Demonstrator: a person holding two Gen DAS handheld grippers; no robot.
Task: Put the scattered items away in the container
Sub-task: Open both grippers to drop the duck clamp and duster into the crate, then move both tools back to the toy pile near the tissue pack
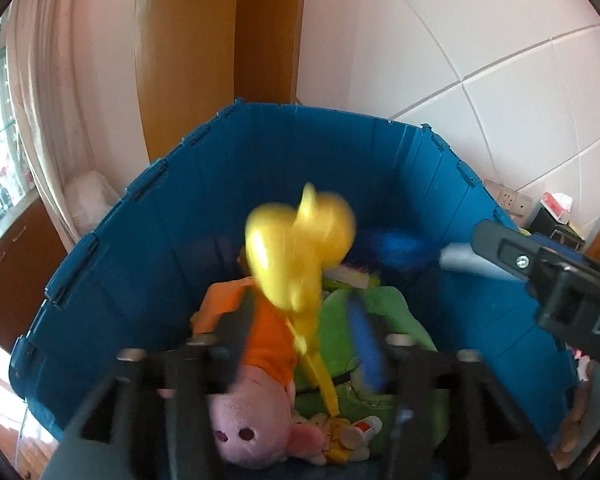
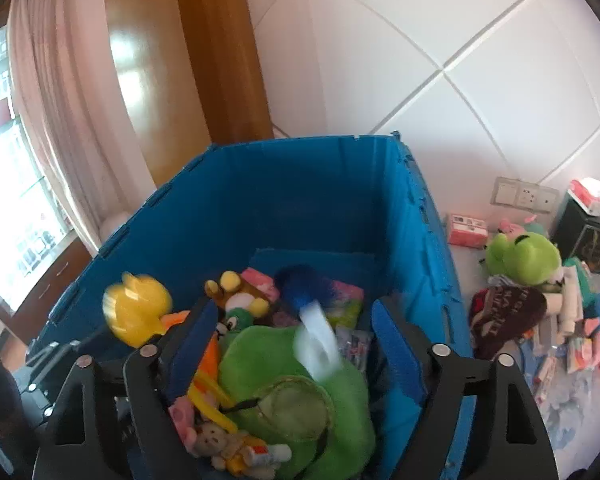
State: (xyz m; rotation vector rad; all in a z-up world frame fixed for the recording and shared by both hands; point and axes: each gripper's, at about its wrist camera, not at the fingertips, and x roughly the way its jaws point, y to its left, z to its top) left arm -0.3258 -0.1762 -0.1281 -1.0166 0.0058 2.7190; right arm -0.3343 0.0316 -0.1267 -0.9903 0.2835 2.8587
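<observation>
- The left gripper (image 1: 296,344) hung over the tall blue plastic folding container (image 1: 172,216), its fingers apart and pressing on nothing
- A blurred yellow plastic toy with a long thin handle (image 1: 300,248) sat between those fingers, at about twelve o'clock from them, above the pile in the container
- The right gripper (image 2: 296,344) was likewise spread wide with nothing gripped
- A blurred brush with a blue fluffy head and a white handle (image 2: 312,320) lay between its fingers, over a green plush toy (image 2: 284,368)
- A pink plush pig in an orange top (image 1: 252,412) lay at six o'clock in the container
- More plush toys and small boxes (image 2: 540,300) lay scattered on the floor at three o'clock of the container
</observation>
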